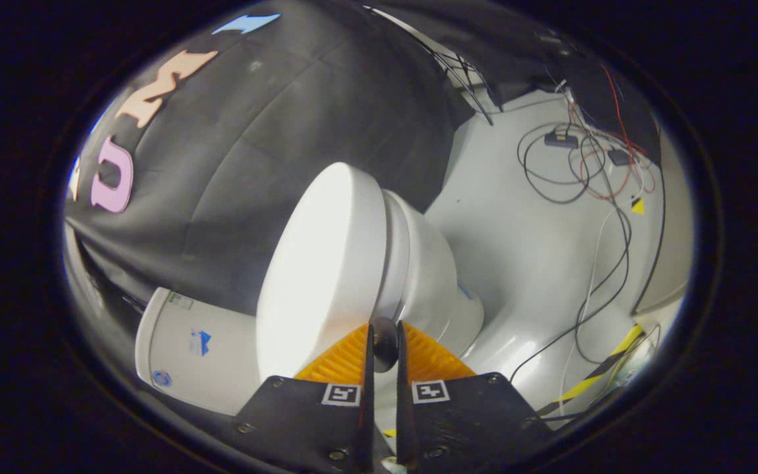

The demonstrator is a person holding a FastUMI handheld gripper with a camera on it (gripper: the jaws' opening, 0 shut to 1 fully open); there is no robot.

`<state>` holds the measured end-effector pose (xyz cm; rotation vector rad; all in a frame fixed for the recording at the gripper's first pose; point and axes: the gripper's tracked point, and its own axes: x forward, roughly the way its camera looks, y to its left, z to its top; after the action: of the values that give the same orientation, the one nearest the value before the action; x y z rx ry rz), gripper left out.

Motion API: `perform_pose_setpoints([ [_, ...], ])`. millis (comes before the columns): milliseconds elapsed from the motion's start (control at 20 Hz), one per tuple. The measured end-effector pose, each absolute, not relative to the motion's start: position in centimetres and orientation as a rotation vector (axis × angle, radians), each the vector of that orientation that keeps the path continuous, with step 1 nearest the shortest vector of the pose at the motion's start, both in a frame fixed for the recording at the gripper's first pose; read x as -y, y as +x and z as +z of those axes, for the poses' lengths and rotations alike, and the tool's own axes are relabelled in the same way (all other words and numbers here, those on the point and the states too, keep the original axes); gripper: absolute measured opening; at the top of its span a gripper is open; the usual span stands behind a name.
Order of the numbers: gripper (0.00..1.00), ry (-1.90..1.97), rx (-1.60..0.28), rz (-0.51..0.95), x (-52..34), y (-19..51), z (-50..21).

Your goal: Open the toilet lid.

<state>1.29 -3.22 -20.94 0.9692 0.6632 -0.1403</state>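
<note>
— Where's your gripper (pixel 384 329)?

— Your ribbed orange fingers (pixel 343 362) sit nearly pressed together, a thin gap between them, a small dark knob in it; whether they pinch it, I cannot tell.

— And the lid?

— The toilet lid (pixel 326 263), smooth glossy oval, lies just ahead at 11 o'clock, long axis running 5 to 12, beside the bowl (pixel 428 276).

— Anything else?

— Tangled cables (pixel 589 164) at 2 o'clock on the pale floor (pixel 510 230).

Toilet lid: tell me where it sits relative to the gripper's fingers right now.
In the gripper view, the toilet lid lies just ahead of the gripper, its edge running into the narrow gap between the orange fingers, with the toilet bowl beside it and the tank on the other side.
</note>
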Motion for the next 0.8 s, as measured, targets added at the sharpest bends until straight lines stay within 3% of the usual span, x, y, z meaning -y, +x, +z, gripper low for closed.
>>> perform_pose_setpoints([
  [50,0.14,0.970,-0.661,-0.147,3.5,0.7,-20.6],
  [150,0.04,0.990,-0.658,-0.150,3.3,0.3,-20.0],
  [800,0.04,0.664,-0.574,0.000,1.7,0.7,-13.3],
])
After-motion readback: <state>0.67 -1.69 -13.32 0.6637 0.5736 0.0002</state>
